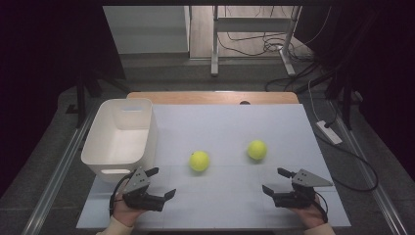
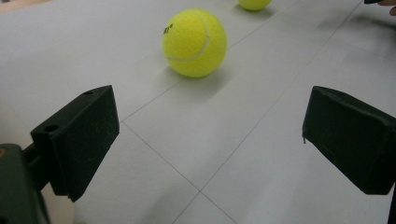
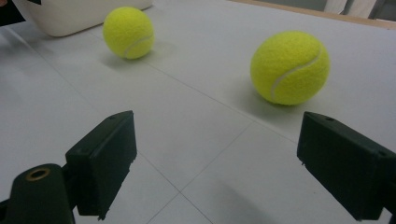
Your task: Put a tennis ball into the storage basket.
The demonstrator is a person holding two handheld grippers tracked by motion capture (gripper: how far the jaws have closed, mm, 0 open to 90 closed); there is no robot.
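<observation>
On the white mat, both tennis balls lie loose: one (image 1: 199, 160) at 1 o'clock of left gripper (image 1: 163, 183), other (image 1: 257, 150) at 11 o'clock of right gripper (image 1: 276, 181). Jaws released, empty. White bin (image 1: 105, 139) holds nothing; nothing done yet.

tennis ball (image 2: 194, 42), small dark print (too blurred to read)

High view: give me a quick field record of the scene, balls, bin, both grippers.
surface: white table
left ball: yellow tennis ball, on the table, nearer the bin
right ball: yellow tennis ball, on the table, apart from the other
bin: white plastic bin, at the table's left edge, nothing seen inside
left gripper: open, holds nothing, short of the left ball
right gripper: open, holds nothing, short of the right ball
contact: neither ball touched
</observation>
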